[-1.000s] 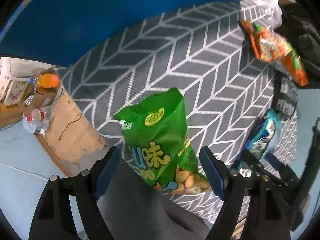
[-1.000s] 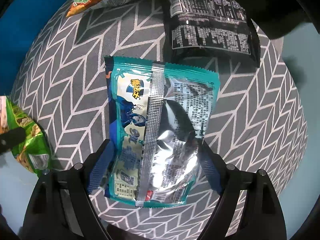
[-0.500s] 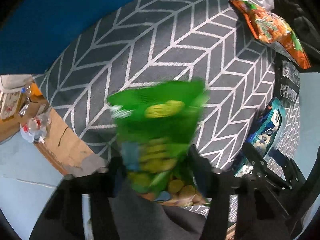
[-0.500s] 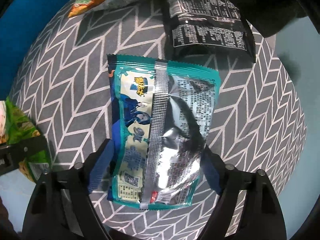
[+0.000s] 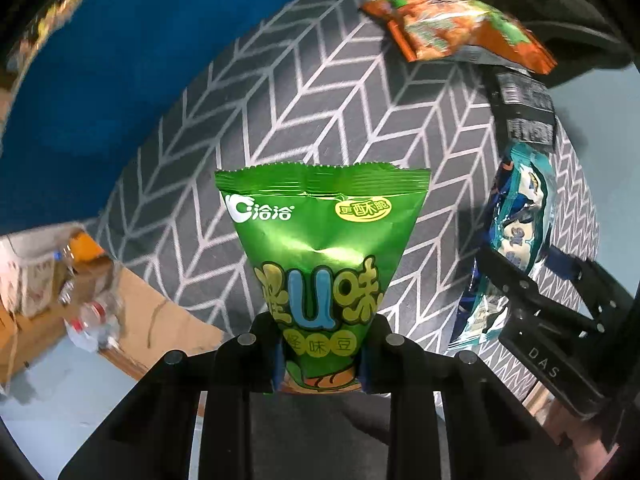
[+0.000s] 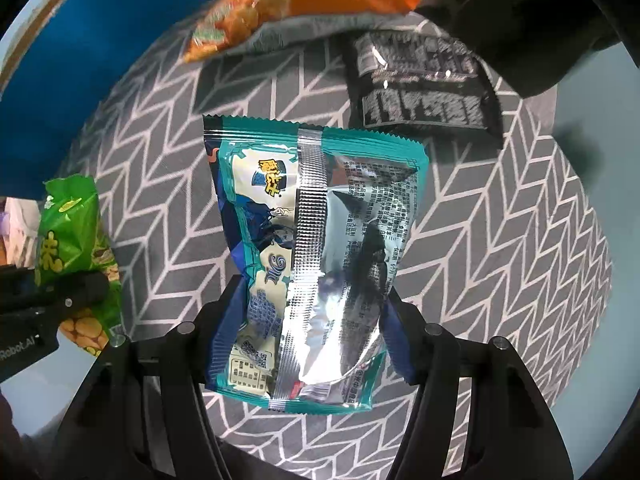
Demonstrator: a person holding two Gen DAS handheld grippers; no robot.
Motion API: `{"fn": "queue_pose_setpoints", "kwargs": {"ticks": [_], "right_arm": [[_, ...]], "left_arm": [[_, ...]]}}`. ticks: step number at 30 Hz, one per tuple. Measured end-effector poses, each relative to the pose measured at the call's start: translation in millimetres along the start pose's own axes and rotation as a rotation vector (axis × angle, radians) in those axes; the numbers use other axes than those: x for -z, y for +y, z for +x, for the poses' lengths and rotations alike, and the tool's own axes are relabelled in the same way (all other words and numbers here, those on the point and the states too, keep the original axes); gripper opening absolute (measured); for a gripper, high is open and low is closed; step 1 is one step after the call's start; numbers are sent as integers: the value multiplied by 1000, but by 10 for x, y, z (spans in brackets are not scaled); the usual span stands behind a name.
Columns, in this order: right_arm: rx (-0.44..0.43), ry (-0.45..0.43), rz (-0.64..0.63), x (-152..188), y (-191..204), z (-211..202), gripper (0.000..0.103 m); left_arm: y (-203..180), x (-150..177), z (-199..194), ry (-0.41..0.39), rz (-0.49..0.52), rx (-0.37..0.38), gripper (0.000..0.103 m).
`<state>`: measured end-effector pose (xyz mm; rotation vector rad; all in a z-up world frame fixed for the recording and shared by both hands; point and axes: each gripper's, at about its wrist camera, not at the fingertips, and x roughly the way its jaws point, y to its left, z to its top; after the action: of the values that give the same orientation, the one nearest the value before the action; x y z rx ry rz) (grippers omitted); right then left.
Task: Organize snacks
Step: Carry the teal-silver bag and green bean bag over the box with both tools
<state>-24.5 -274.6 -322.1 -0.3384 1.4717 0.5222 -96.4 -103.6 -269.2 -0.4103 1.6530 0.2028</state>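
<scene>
A green snack bag [image 5: 320,240] stands upright in front of my left gripper [image 5: 320,360], which is shut on its lower end above the grey chevron cloth [image 5: 320,100]. The same green bag [image 6: 72,216] shows at the left edge of the right wrist view. A teal and silver snack bag [image 6: 316,240], back side up, sits between the fingers of my right gripper [image 6: 316,320]. Those jaws are closing, and their pads press into the bag's sides and pinch its waist. In the left wrist view the teal bag [image 5: 520,208] hangs at the right.
An orange snack bag [image 6: 300,4] and a black packet [image 6: 420,84] lie at the far side of the cloth. A dark garment [image 6: 540,20] lies beyond them. A blue surface [image 5: 100,80] borders the cloth on the left. Cardboard with plastic bottles [image 5: 88,312] sits below.
My left jaws went from wide open to shut on the green bag, and the wrist rolled. My right jaws narrowed onto the teal bag, which rose off the cloth.
</scene>
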Motion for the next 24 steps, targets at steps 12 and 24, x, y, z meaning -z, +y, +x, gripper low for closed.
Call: {"fn": "queue_pose_setpoints", "kwargs": {"ticks": [12,24], "right_arm": [[-20,-43,46,44,-100,-545,64],[-58,-131,85,-167,-146,-1222,64]], "left_arm": [[-219,-180,-598,-106,172,-54,27],[-2,-332,-1152,-177,269,-75,27]]}}
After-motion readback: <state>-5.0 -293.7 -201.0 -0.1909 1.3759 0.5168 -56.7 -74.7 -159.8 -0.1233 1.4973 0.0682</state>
